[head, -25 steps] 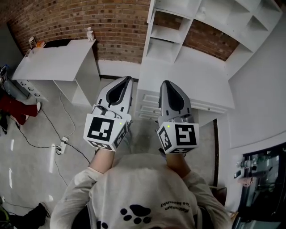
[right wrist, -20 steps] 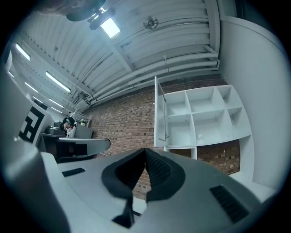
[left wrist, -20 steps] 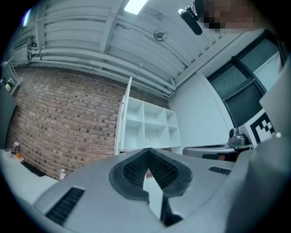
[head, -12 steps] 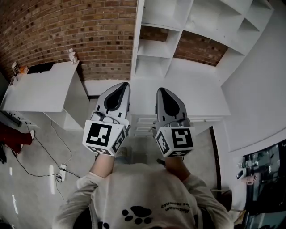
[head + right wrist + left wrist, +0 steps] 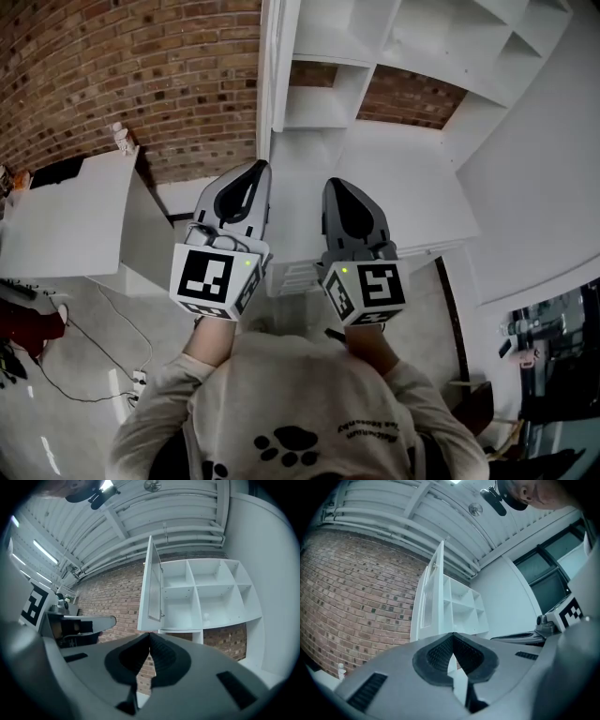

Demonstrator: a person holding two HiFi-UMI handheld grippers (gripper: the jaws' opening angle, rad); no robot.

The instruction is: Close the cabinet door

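The white cabinet door (image 5: pixel 270 66) stands open, edge-on at the left side of the white shelf unit (image 5: pixel 375 37). The left gripper view shows its slatted panel (image 5: pixel 427 599). In the right gripper view the door (image 5: pixel 152 588) swings out from the empty compartments (image 5: pixel 206 597). My left gripper (image 5: pixel 255 169) and right gripper (image 5: pixel 336 184) are held side by side, pointing at the unit, below and short of the door. Both are shut and empty: the left gripper's (image 5: pixel 452 635) pads meet at the tip, and so do the right gripper's (image 5: pixel 149 634).
A low white counter (image 5: pixel 412 187) with drawer fronts (image 5: pixel 291 277) sits under the shelves. A white table (image 5: pixel 56 225) stands at the left against the brick wall (image 5: pixel 122 66). Cables (image 5: pixel 94 375) lie on the floor. A dark glass door (image 5: pixel 562 375) is at the right.
The person has walked toward the shelf unit with both grippers held out. The unit and its open door are nearer and larger, and the table has slid left.
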